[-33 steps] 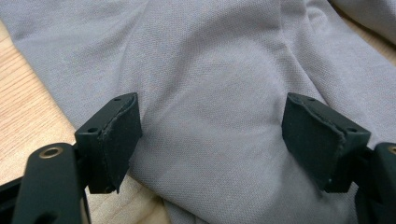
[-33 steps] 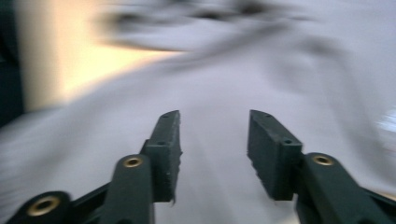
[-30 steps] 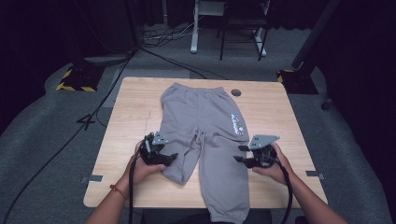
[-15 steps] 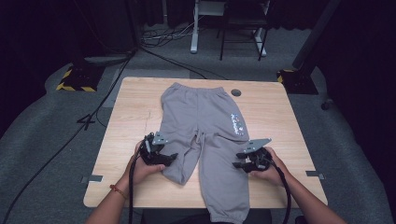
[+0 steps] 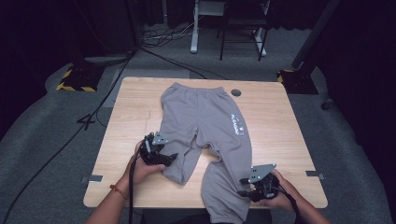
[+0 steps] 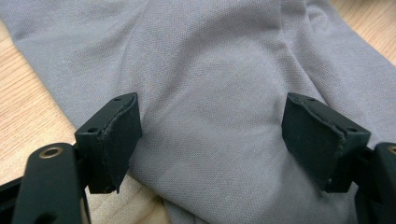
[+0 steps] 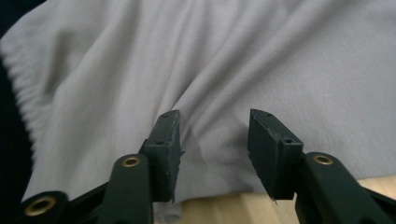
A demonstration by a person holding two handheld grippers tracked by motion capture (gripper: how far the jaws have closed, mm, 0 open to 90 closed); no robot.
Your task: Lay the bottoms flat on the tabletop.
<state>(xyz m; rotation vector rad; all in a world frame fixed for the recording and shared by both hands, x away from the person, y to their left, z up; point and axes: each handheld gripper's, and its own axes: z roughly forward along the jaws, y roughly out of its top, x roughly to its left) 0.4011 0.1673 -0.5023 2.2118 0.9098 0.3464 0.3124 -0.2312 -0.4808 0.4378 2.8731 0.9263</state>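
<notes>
Right claw [image 5: 246,186] has slid down the sweatpants [image 5: 205,121] leg, jaws parted; left claw [image 5: 169,158] wide.

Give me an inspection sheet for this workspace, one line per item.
Surface: wooden table, one round grommet hole near the far edge.
Job's things: grey sweatpants spread flat, waistband far, one leg end hanging over the near edge.
Clutter: nothing seen.
Grippers: left gripper open over one leg; right gripper open at the other leg near its cuff.
Cables: a black cable trails from the left gripper; more on the floor.
Surroundings: dark room, grey carpet, desk legs behind.
</notes>
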